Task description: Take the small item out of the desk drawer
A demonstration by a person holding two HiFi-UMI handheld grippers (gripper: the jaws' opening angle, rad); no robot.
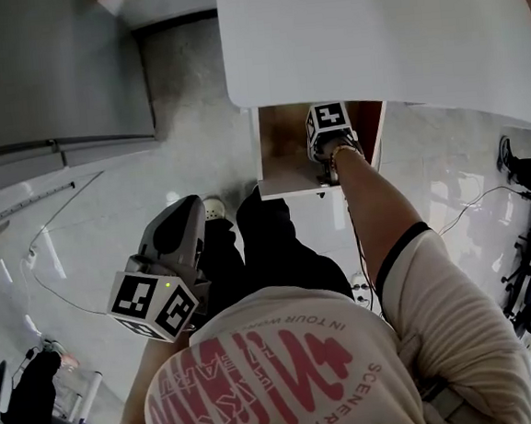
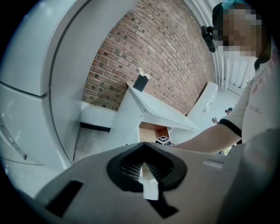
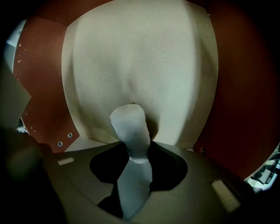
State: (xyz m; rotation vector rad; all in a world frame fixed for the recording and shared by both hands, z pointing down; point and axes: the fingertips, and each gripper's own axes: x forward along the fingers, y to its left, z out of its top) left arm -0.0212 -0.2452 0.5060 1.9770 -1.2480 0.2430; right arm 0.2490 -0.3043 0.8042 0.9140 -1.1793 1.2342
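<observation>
Right gripper view: in the drawer [image 3: 41, 87], the right gripper [image 3: 127, 114] has its fingers pinching, it seems, a pale soft pad [image 3: 140, 57]. This is the grasp step, and next comes a straight lift out. The left gripper [image 2: 146, 177] has its fingers pressed together.

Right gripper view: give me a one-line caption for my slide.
Right gripper inside the wooden drawer, jaws closed on a small white round-tipped item.

I find the white desk [image 1: 388, 29] standing on pale speckled floor [image 1: 191, 102]. A dark holder [image 2: 140, 82] stands on its far corner. The drawer [image 1: 284, 154] is open, with brown walls and a pale bottom. A small white item [image 3: 129, 127] is over that bottom; I cannot tell if they touch.
</observation>
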